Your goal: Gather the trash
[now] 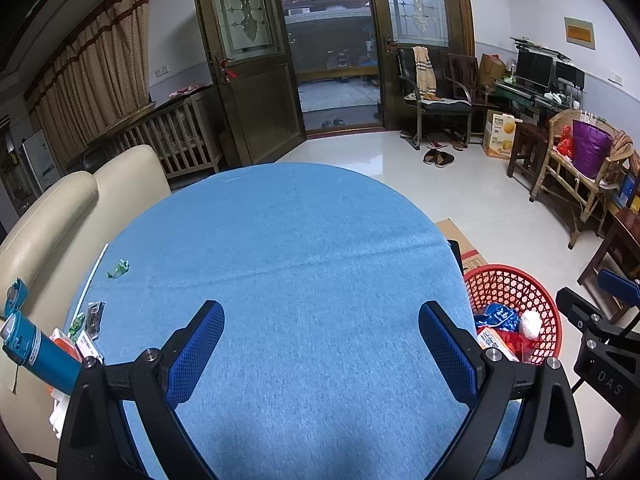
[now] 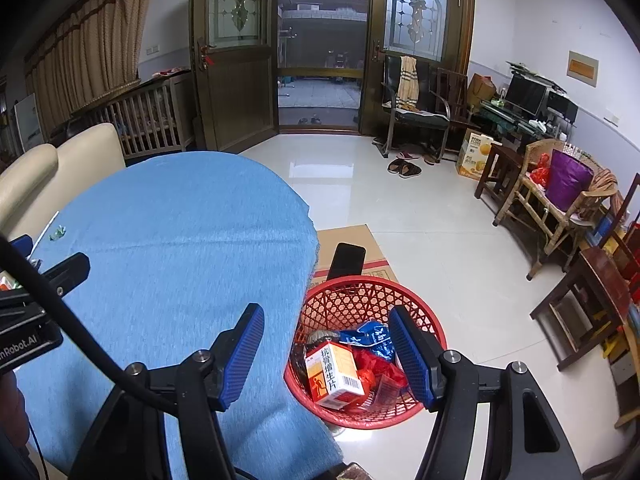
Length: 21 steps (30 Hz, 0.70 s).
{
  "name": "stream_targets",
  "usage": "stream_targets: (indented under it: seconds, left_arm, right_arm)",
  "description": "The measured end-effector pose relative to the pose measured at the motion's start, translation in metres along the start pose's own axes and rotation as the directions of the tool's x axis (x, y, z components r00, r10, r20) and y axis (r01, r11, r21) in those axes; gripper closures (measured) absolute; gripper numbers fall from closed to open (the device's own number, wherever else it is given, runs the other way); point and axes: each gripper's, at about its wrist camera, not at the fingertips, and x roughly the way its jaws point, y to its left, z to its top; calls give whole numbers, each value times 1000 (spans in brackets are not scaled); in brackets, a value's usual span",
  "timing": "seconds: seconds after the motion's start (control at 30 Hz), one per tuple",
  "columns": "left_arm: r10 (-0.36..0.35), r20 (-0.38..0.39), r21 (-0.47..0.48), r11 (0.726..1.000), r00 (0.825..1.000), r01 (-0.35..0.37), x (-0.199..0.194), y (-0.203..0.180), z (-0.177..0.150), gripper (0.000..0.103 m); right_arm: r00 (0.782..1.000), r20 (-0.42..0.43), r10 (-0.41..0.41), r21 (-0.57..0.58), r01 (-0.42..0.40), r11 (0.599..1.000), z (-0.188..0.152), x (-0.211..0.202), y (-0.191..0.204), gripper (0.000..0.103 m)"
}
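Left of the red basket (image 2: 360, 304), across the blue cloth (image 1: 280, 260): a green wrapper (image 1: 119, 268) beside a thin white straw (image 1: 94, 276), small packets (image 1: 94, 316) near a teal tube (image 1: 40, 354). Likely light, crinkly, flimsy; best pinched across the middle. Packets partly cut off, print unreadable. Left gripper (image 1: 320, 352) spread apart, empty. Right gripper (image 2: 326, 356) likewise apart, empty, above the basket, already holding an orange box (image 2: 334, 374) and blue bag (image 2: 370, 338).
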Motion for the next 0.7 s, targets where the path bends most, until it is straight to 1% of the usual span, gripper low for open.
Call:
stream_targets:
  seconds: [0.1,0.17,0.4,0.57,0.7]
  left_arm:
    - [14,7,-20,1000,1000,-14,-9,1,-2,5]
    - [38,16,-29,999,999,-37,-16,1,-4,5]
    - [99,35,-60,994,994,-97,-44,-7,-18,5]
    - [130,36,-93,988,991,-126,-54,-4,-25,5]
    - [151,39,-106,984,988,-147,-55,2,-25,5]
  right_arm:
    - [1000,15,10,-2,-10,1000,0,-7,0,35]
    - [999,28,23,-4,-23,1000,-1,-12,-1,35]
    - [994,61,96,-28,-94,995,-8,-23,-3,35]
    - [986,89,140,-60,-135,989,-11,-30,-1,35]
    - [983,106,152,-66,-146,987,-10,-31,0,35]
